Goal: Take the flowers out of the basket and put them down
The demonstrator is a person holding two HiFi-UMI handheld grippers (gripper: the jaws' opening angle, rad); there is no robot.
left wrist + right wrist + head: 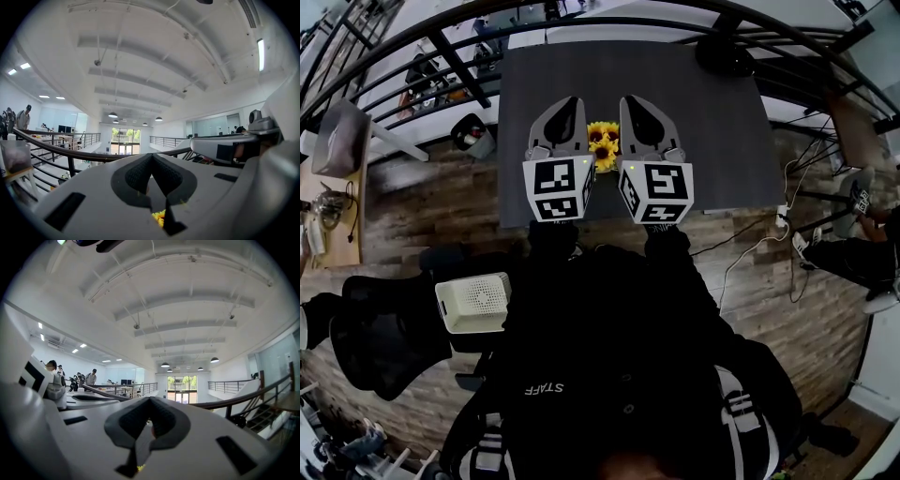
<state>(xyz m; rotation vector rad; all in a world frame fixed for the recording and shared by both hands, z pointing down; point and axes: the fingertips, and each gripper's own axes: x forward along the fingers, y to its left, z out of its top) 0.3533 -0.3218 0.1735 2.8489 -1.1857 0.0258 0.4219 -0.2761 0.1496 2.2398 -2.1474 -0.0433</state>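
Left gripper (pixel 570 105) and right gripper (pixel 634 103) hover above the table (pixel 712 122), jaws together and empty, flowers (pixel 603 145) by the table's near edge; no basket shows, so they seem already set down.

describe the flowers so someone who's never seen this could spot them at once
Find the dark grey table in the upper middle of the head view; the left gripper and right gripper hover side by side above its near half. The sunflowers show in the narrow gap between them. Their yellow petals around dark centres stand out against the grey table and grippers.
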